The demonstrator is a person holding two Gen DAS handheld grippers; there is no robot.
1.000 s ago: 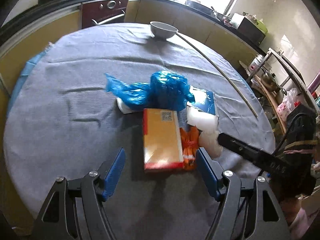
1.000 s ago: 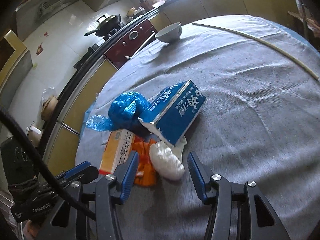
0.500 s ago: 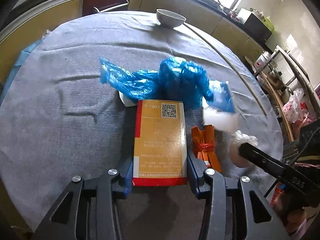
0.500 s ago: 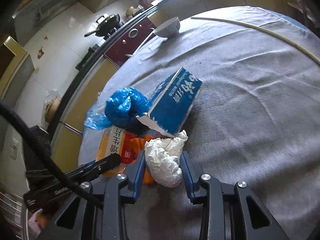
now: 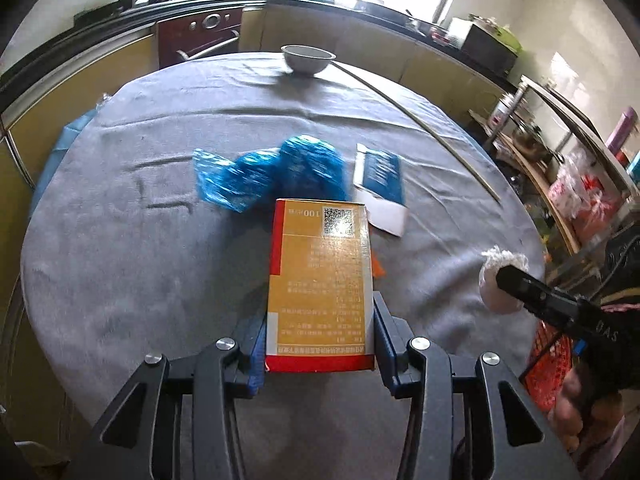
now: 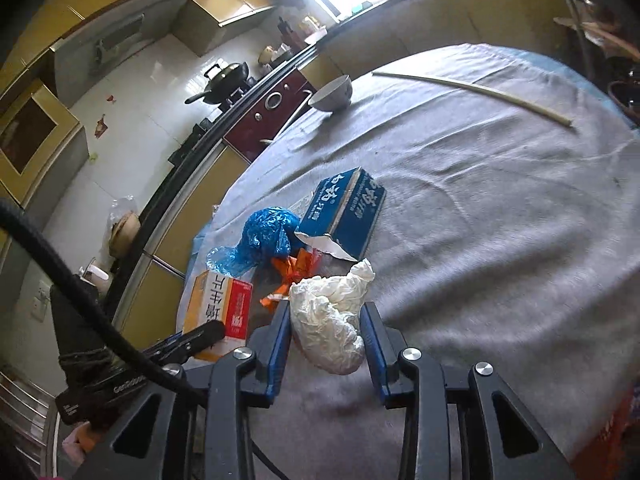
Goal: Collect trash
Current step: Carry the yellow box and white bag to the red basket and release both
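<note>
My left gripper (image 5: 320, 354) is shut on a yellow and red carton (image 5: 322, 284), lifted a little over the grey tablecloth (image 5: 120, 272). My right gripper (image 6: 326, 340) is shut on a crumpled white wad (image 6: 330, 318) that fills the gap between its blue pads. Both also show in the other camera: the white wad (image 5: 498, 280) at the right, the carton (image 6: 218, 312) at the lower left. A crumpled blue plastic bag (image 5: 276, 174), a blue box (image 5: 382, 184) with a torn white flap and an orange wrapper (image 6: 294, 270) still lie on the cloth.
A white bowl (image 5: 308, 58) and a long pale stick (image 5: 416, 120) rest at the far side of the round table. Kitchen counters with a stove and wok (image 6: 224, 80) curve behind it. A red basket (image 5: 548, 364) sits below the table edge at right.
Both grippers closed, the left on the carton and the right on the white wad, then drew back toward me with them. The blue bag, blue box and orange wrapper stayed on the cloth.
</note>
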